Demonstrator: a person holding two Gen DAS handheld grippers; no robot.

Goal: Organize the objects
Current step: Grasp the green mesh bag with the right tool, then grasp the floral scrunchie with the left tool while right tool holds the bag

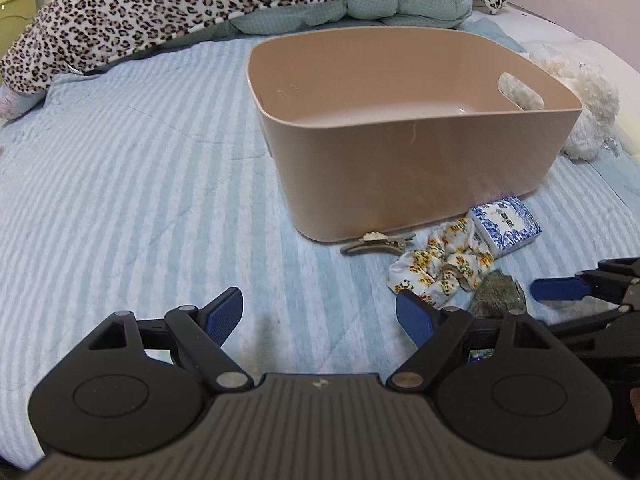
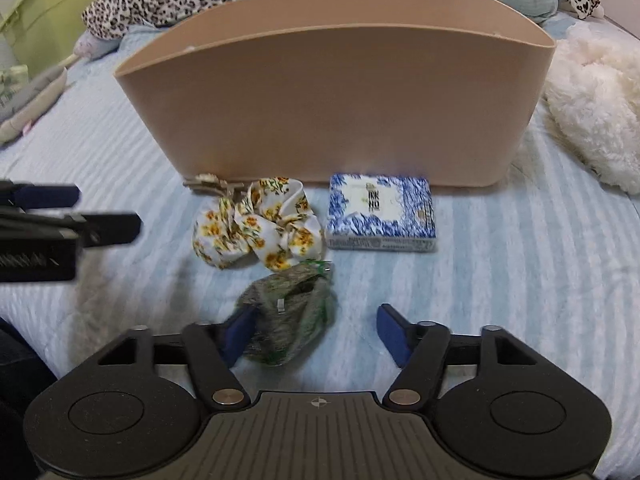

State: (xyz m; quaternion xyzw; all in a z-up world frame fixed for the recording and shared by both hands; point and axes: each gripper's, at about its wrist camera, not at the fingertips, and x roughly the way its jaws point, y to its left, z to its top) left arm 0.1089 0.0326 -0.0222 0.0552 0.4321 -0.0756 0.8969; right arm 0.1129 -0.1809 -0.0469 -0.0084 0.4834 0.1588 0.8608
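A tan plastic bin (image 1: 420, 168) (image 2: 332, 92) stands empty on the striped bed. In front of it lie a hair clip (image 1: 376, 241) (image 2: 208, 184), a yellow-flowered scrunchie (image 1: 436, 266) (image 2: 260, 228), a blue-and-white patterned box (image 1: 505, 224) (image 2: 380, 214) and a crumpled green-grey packet (image 1: 498, 292) (image 2: 288, 312). My right gripper (image 2: 316, 330) is open just above the bed, with the packet lying between its fingers against the left one. My left gripper (image 1: 320, 314) is open and empty over bare bedding, left of the items.
A leopard-print blanket (image 1: 200, 4) is heaped at the back of the bed. A fluffy white plush (image 2: 596, 100) lies to the right of the bin. A green cabinet (image 2: 48, 8) stands at the far left. Striped bedding (image 1: 120, 160) spreads left of the bin.
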